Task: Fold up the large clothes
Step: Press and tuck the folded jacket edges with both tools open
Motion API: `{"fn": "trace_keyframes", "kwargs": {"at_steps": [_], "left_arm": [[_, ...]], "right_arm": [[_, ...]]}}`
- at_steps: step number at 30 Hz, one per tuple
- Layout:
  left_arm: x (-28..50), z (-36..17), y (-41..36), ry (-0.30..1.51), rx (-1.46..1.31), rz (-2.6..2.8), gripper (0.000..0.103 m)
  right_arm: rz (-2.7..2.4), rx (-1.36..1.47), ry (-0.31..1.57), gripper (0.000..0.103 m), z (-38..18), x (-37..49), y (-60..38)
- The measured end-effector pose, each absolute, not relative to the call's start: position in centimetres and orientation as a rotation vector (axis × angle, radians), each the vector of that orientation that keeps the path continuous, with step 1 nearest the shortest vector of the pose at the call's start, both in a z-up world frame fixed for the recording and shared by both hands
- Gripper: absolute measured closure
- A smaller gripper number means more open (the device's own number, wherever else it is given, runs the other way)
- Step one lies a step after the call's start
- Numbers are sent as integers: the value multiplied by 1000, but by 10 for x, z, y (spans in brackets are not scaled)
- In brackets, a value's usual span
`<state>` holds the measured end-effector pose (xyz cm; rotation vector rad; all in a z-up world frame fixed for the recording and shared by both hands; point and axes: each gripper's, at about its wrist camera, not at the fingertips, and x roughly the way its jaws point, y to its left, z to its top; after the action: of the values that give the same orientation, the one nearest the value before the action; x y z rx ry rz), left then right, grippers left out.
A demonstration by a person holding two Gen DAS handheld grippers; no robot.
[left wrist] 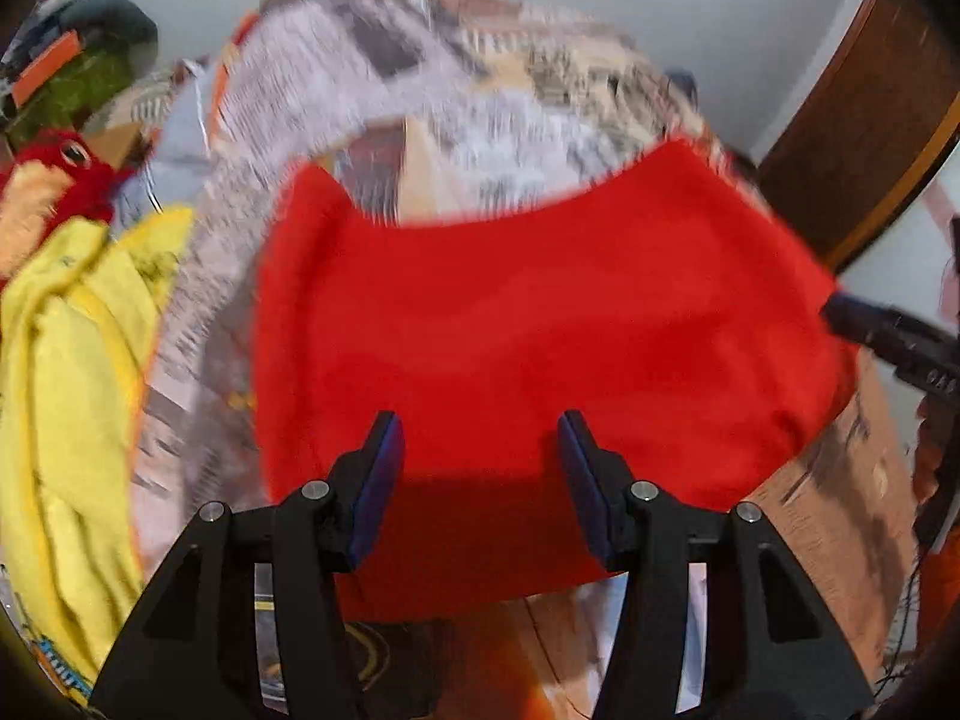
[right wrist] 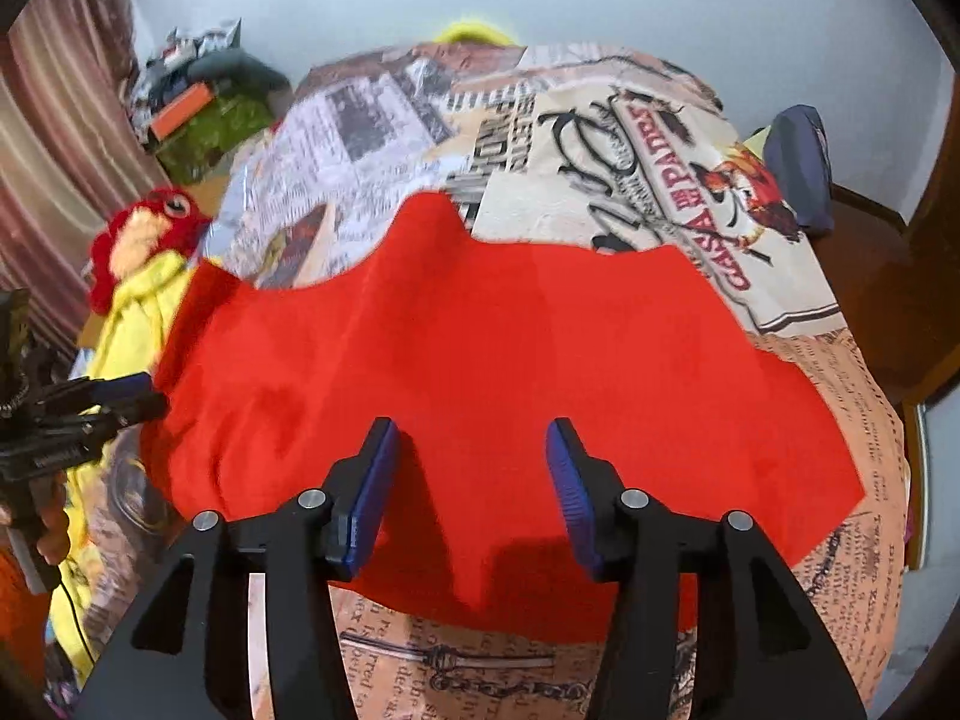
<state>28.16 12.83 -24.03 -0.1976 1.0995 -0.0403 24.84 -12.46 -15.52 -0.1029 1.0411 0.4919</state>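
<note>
Yellow garment (left wrist: pixel 78 360) crowding left edge

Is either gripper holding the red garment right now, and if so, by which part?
Neither. The left gripper and right gripper both stand open above the red garment, with nothing between the pads.

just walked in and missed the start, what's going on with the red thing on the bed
A person holds a gripper in each hand over a red garment spread on a bed with a newspaper-print cover. The left gripper and right gripper both stand open above the cloth, gripping nothing. A yellow garment lies bunched alongside.
</note>
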Motion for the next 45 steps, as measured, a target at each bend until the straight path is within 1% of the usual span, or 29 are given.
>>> {"fn": "trace_keyframes", "kwargs": {"at_steps": [2, 3, 4, 5, 9, 11, 18, 23, 29, 33, 38, 43, 45], "left_arm": [[285, -259, 134, 1134, -212, -18, 48], [285, -262, 139, 1129, -231, -9, 46], [285, -264, 149, 1118, -262, 16, 42], [284, -266, 155, 1116, -275, 42, 42], [283, -273, 180, 1133, -275, 144, 42], [276, -275, 190, 1134, -242, 203, 42], [239, -264, 199, 1090, -198, 268, 42], [215, -241, 183, 1020, -200, 255, 42], [201, -220, 161, 956, -381, 156, 42], [201, -222, 147, 958, -503, 63, 42], [203, -240, 136, 1014, -589, -19, 42], [206, -267, 142, 1046, -763, -92, 42], [207, -276, 147, 1048, -839, -121, 42]], "right_arm": [[479, -117, 1046, 52, -162, 248, -128], [464, -117, 1047, 50, -164, 249, -133], [449, -113, 1049, 45, -165, 249, -138], [438, -109, 1055, 43, -167, 250, -144], [363, -68, 1076, 41, -173, 254, -175], [355, -5, 1089, 36, -175, 255, -193], [215, 48, 1120, 35, -174, 249, -231], [232, 37, 1067, 35, -151, 234, -227], [305, -31, 978, 35, -121, 219, -194], [373, -92, 928, 35, -111, 206, -164], [453, -169, 954, 35, -127, 203, -126], [493, -249, 1045, 35, -163, 202, -99], [495, -268, 1042, 34, -169, 197, -95]]}}
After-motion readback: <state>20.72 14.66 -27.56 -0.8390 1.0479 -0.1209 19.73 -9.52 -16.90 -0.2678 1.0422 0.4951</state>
